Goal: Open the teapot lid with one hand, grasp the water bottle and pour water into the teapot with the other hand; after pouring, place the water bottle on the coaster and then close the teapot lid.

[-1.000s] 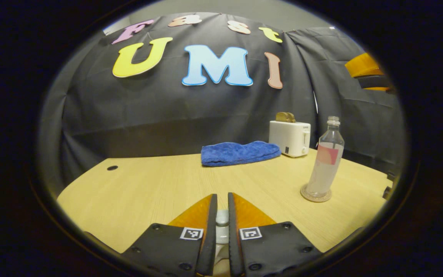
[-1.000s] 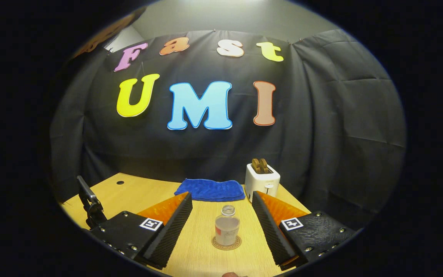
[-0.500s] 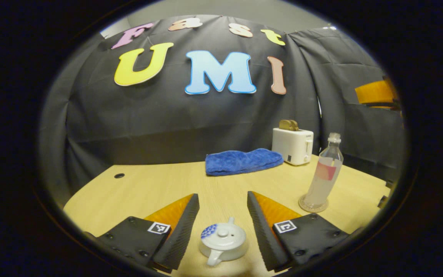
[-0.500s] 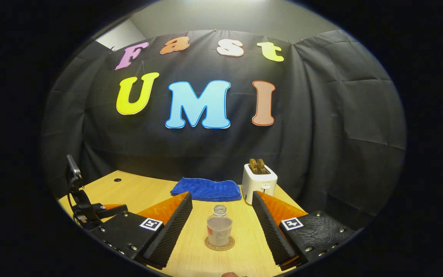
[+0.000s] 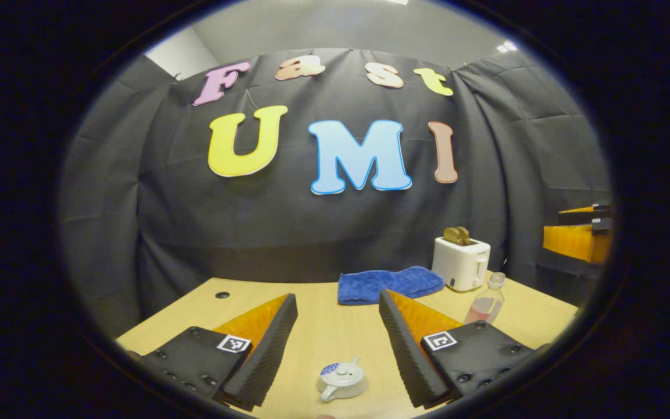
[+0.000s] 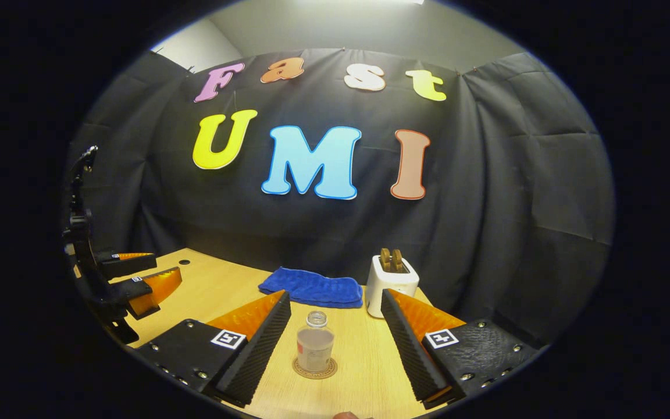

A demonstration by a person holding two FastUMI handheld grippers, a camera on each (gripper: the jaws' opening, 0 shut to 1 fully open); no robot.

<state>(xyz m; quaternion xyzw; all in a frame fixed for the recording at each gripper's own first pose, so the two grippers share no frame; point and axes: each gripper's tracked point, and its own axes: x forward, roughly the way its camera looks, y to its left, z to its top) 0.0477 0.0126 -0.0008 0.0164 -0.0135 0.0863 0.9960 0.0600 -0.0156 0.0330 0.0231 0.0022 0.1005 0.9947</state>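
Both grippers hang spread wide and empty: the left gripper (image 5: 335, 317) above the lidded teapot (image 5: 342, 379) near the table's (image 5: 323, 326) front edge. The right gripper (image 6: 335, 314) is above the water bottle (image 6: 314, 349), which stands on its coaster (image 6: 314, 368) toward the right edge.

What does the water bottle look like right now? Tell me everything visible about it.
The water bottle is clear, plastic by its look, with a narrow neck and no cap on its open mouth. A pale band with a reddish patch wraps its middle. It appears to hold clear liquid. It stands upright on a round coaster on the wooden table, near the white toaster. It sits between the open fingers of the right hand-held gripper, untouched by them.
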